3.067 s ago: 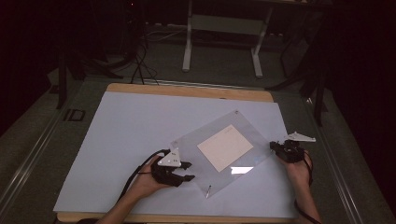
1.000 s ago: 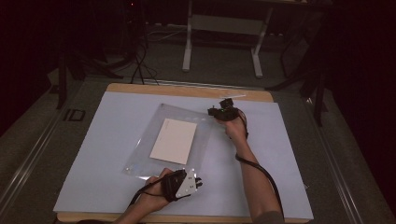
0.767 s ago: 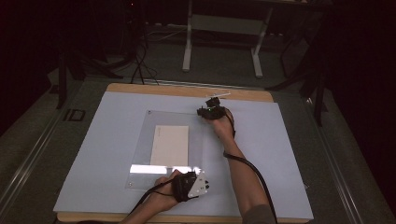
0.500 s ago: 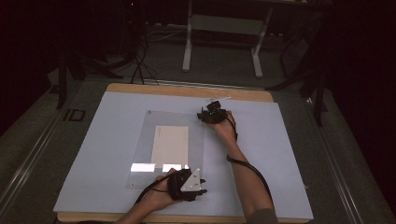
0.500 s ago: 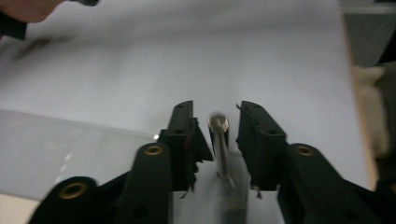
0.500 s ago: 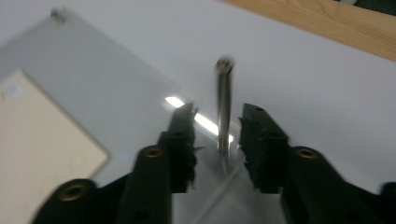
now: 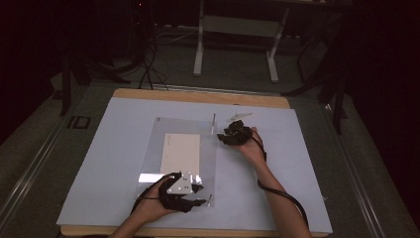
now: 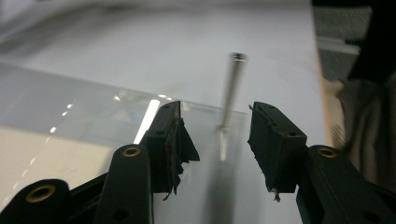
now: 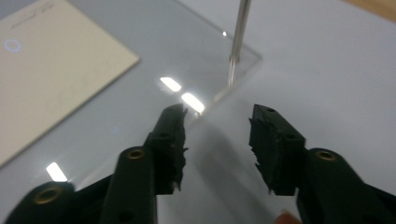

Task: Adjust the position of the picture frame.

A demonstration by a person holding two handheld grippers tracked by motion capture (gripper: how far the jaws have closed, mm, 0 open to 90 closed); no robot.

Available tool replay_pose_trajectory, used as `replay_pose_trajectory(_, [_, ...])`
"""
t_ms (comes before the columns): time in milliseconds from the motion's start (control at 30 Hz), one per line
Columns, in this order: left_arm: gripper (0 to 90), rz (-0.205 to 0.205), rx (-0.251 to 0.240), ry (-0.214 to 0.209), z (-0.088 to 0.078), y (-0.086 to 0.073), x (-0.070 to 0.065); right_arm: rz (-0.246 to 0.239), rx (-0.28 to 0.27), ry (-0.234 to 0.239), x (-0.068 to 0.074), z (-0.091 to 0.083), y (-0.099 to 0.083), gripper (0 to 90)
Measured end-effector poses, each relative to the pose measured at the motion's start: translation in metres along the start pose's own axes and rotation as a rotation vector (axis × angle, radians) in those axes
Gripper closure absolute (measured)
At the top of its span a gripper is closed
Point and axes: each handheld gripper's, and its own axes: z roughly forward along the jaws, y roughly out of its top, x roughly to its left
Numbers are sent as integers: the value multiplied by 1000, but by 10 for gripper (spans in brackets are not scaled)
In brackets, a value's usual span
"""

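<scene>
A clear plastic sheet (image 7: 163, 130) lies flat on the white mat with a cream card (image 7: 181, 153) under it. A thin metal pin (image 7: 213, 122) stands at its far right corner, another pin (image 7: 210, 200) at its near right corner. My left gripper (image 7: 202, 195) sits at the near corner. Its jaws have just been opening and stand apart (image 8: 217, 121), with the pin (image 8: 232, 91) in line with the gap, untouched. My right gripper (image 7: 223, 137) is just right of the far corner. Its jaws have also just been opening (image 9: 218, 126), and the pin (image 9: 238, 37) stands ahead of them with nothing between them.
The mat (image 7: 307, 163) covers a wooden table (image 7: 198, 95). Metal stand legs (image 7: 199, 54) and cables (image 7: 148, 69) are on the dark floor behind it. Bare mat stretches left and right of the sheet.
The sheet has swung from a slanted lie to square with the table. Both grippers were shut on the corner pins; both have let go, opened and drawn back a little.
</scene>
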Motion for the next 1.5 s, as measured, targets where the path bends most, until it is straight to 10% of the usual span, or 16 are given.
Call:
replay_pose_trajectory(233, [537,-135,4,138,-10,-2,31,-26,49,-49,2,-19,-22,397])
replay_pose_trajectory(467, [529,-217,-6,205,-14,1,57,-1,13,-8,9,-42,-39,451])
replay_pose_trajectory(1100, [527,-237,39,238,2,20,99,-59,-107,97,60,-102,-91,615])
replay_pose_trajectory(1500, [522,-268,39,242,15,24,118,-145,-76,177,86,-99,-109,682])
